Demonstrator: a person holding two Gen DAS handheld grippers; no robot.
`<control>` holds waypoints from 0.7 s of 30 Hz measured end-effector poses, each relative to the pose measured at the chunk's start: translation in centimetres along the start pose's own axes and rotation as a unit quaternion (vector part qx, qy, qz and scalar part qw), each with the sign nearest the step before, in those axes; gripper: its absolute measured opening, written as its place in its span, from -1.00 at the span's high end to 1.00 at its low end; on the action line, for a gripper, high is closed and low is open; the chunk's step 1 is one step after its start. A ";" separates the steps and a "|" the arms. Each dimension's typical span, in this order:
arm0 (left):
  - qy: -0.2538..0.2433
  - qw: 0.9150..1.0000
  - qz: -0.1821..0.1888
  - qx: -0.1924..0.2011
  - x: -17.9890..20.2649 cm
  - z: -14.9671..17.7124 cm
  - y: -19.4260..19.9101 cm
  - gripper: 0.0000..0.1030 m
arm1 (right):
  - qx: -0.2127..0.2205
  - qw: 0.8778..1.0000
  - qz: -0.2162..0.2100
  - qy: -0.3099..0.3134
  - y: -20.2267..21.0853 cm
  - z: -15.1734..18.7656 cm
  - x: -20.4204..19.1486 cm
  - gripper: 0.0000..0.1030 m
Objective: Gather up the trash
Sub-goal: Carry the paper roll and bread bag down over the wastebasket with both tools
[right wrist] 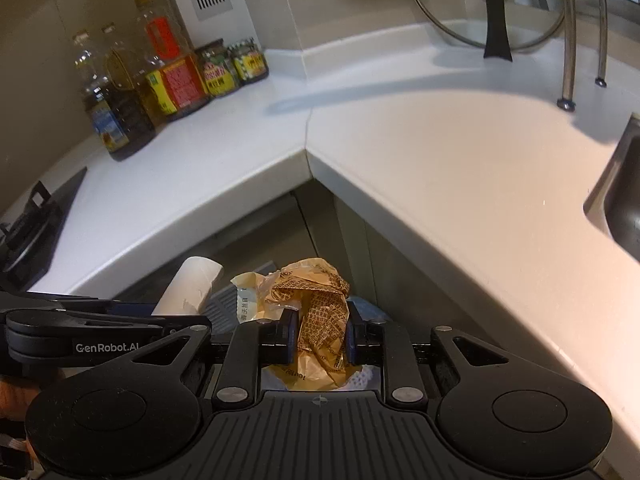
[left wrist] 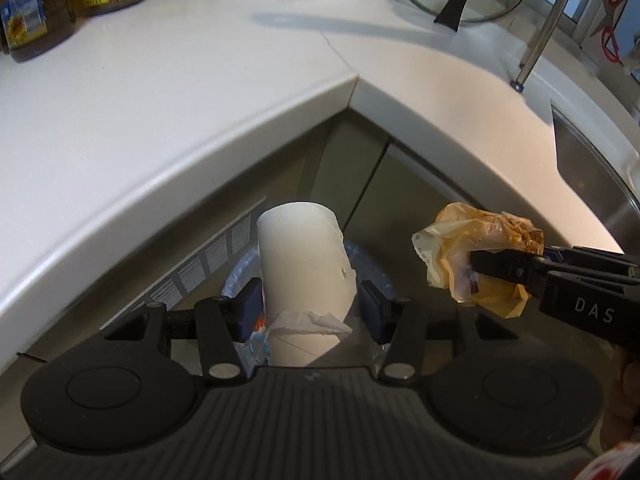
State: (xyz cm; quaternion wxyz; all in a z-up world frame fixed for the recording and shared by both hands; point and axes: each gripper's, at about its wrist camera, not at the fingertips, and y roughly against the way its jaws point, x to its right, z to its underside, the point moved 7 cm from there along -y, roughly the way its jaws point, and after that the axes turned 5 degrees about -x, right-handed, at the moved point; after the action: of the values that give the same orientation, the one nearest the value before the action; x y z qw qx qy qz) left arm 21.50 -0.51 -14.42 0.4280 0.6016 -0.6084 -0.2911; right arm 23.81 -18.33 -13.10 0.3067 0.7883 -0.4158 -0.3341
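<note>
Gripping a paper roll (left wrist: 304, 264) — left tongs (left wrist: 310, 300); right tongs (right wrist: 318, 338) clamp a crumpled wrapper (right wrist: 320, 312).

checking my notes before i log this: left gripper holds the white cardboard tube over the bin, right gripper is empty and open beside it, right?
Not quite. The left gripper does hold the white cardboard tube over the bin, but the right gripper is not empty: it is shut on a crumpled yellow-brown wrapper. The right wrist view shows the wrapper pinched between its fingers, and the left wrist view confirms it.
</note>
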 end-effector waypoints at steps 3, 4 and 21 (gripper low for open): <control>0.004 1.000 0.004 -0.015 -0.4 0.7 -1.3 0.07 | -0.014 1.000 0.005 -0.004 -1.2 0.8 0.5 0.56; 0.007 1.000 0.006 -0.021 -0.5 0.9 -1.8 0.07 | -0.018 1.000 0.007 -0.004 -1.6 1.1 0.7 0.56; 0.035 0.996 0.010 -0.086 -2.2 4.2 -8.7 0.07 | -0.075 0.997 0.025 0.012 -8.1 3.6 2.4 0.56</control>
State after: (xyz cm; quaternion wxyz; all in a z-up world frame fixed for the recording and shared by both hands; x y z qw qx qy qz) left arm 21.84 0.09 -24.32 0.5026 0.5659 -0.5717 -0.3168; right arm 25.69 -17.31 -22.06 0.3785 0.7560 -0.4056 -0.3474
